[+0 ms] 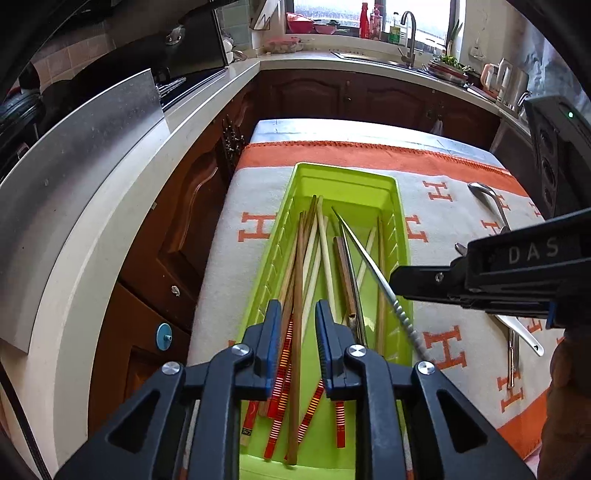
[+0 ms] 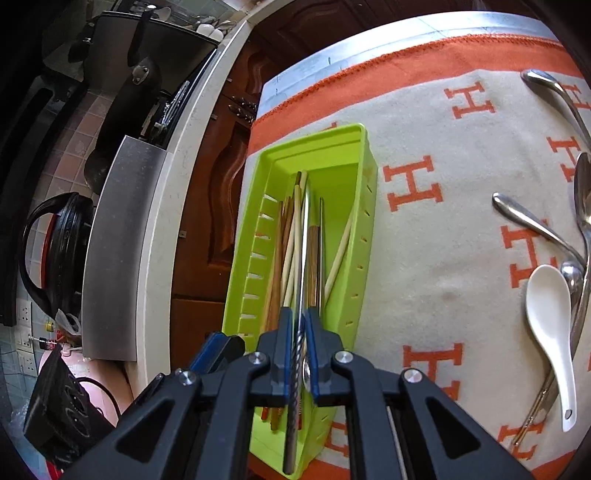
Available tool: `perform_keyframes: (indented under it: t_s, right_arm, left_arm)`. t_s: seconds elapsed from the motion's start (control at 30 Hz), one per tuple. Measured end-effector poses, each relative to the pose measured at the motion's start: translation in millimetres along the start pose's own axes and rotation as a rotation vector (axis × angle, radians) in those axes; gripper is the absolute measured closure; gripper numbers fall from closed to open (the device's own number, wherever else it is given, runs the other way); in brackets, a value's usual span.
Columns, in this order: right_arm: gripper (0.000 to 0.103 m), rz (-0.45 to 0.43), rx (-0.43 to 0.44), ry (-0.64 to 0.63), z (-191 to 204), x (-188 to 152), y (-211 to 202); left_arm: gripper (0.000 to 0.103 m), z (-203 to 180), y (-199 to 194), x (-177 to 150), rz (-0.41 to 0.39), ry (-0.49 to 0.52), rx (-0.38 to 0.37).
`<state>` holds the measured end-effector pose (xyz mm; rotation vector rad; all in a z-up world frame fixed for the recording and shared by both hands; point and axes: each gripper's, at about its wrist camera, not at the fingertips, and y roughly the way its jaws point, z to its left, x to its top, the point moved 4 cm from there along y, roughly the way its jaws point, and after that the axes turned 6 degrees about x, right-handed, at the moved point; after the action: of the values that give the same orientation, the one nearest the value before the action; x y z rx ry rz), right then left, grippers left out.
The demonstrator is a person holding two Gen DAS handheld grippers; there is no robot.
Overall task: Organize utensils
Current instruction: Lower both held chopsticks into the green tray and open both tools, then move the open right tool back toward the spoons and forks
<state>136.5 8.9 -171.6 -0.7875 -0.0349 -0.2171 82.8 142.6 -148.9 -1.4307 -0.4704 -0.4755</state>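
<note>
A green plastic tray (image 1: pixel 400 236) (image 2: pixel 364 206) lies on the orange-and-cream cloth and holds several wooden and bamboo chopsticks (image 1: pixel 299 258) (image 2: pixel 291 236). My left gripper (image 1: pixel 297 314) is open and empty, low over the tray's near end. My right gripper (image 2: pixel 300 317) is shut on a metal chopstick (image 1: pixel 364 258) (image 2: pixel 303 236) with a twisted grip, held slanted over the tray with its tip pointing into it. The right gripper (image 1: pixel 397 280) reaches in from the right in the left wrist view.
Several metal spoons (image 2: pixel 535 221) (image 1: pixel 491 203) and a white ceramic spoon (image 2: pixel 550 325) lie on the cloth right of the tray. A white kitchen counter (image 1: pixel 110 206) with dark cabinets runs along the left. A sink and tap (image 1: pixel 408 33) stand at the back.
</note>
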Motion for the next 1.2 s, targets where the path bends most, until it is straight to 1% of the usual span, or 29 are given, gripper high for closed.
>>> perform_keyframes:
  t_s: [0.2,0.3,0.43,0.47,0.57,0.73,0.9,1.1,1.2]
  right_arm:
    - [0.094,0.027,0.005,0.006,-2.1,-8.8,5.0]
    - [0.094,0.033,-0.003,-0.02,-0.4,-11.8,5.4]
    - [0.094,0.029,-0.042,-0.077,0.7,-15.5,2.2]
    - [0.094,0.026,-0.043,-0.089,1.1,-15.6,1.1]
    - [0.094,0.017,-0.062,-0.123,1.4,-17.0,-4.5]
    - [0.094,-0.016,-0.084,-0.179,0.7,-17.9,-20.0]
    - [0.094,-0.045,-0.095,-0.185,-8.0,-18.7,-34.6]
    - [0.094,-0.076,-0.114,-0.207,-18.6,-21.5,-50.9]
    - [0.094,-0.086,-0.113,-0.205,-25.4,-23.0,-58.4]
  left_arm:
    - [0.083,10.9,-7.2,2.7,-0.016,-0.046,0.006]
    - [0.079,12.3,-10.6,2.7,-0.021,-0.05,0.005]
    - [0.077,9.9,-15.4,2.9,-0.027,-0.044,0.0]
    - [0.074,8.5,-16.4,2.7,-0.026,-0.042,-0.002]
    - [0.06,4.1,-18.5,3.2,-0.026,-0.042,-0.004]
    - [0.057,-6.5,-26.3,4.0,-0.036,-0.033,-0.032]
    - [0.046,-21.3,-33.8,3.7,-0.048,-0.015,-0.045]
    - [0.04,-42.0,-41.1,2.5,-0.052,0.014,-0.072]
    - [0.038,-53.1,-44.2,1.6,-0.051,0.031,-0.085]
